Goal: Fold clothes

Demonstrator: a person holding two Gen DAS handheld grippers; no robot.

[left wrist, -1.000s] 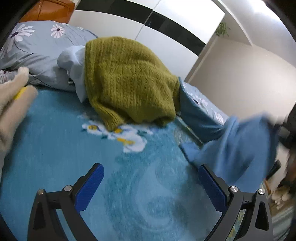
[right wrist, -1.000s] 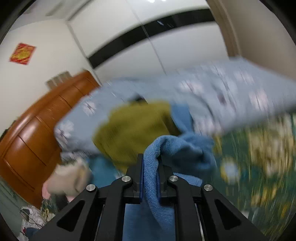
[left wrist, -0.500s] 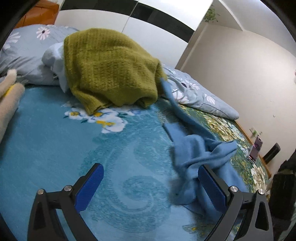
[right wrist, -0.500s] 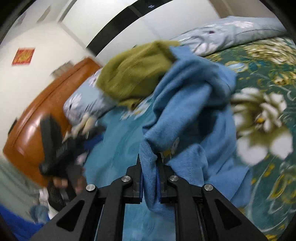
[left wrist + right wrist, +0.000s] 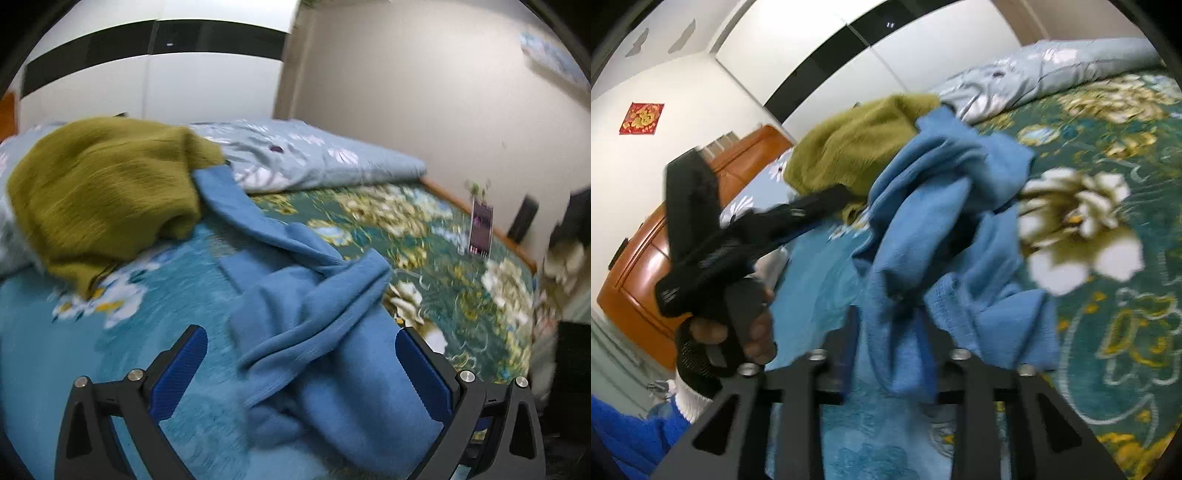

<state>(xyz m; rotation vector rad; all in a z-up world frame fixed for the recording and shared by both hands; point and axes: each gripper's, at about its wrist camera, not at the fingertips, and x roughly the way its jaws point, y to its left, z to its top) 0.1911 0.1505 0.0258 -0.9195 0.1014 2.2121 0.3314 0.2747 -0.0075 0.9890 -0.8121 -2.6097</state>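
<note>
A crumpled blue garment (image 5: pixel 314 332) lies on the blue flowered bed cover (image 5: pixel 92 350), one sleeve running back under an olive-green knit sweater (image 5: pixel 103 192). My left gripper (image 5: pixel 301 373) is open, its blue pads on either side of the garment's near end, just above it. In the right wrist view the blue garment (image 5: pixel 942 236) lies bunched between the parted fingers of my right gripper (image 5: pixel 890 343), which is open with cloth still draped in the gap. The left gripper (image 5: pixel 713 240) and the hand holding it show at the left there.
A grey-blue flowered quilt (image 5: pixel 314 158) lies along the back of the bed. A phone (image 5: pixel 480 229) stands by the bed's right edge. An orange wooden cabinet (image 5: pixel 646 258) stands at the left. The green flowered cover (image 5: pixel 1108 166) spreads to the right.
My right gripper brought the blue garment down onto the bed and its jaws have parted. My left gripper swung right and now straddles the garment.
</note>
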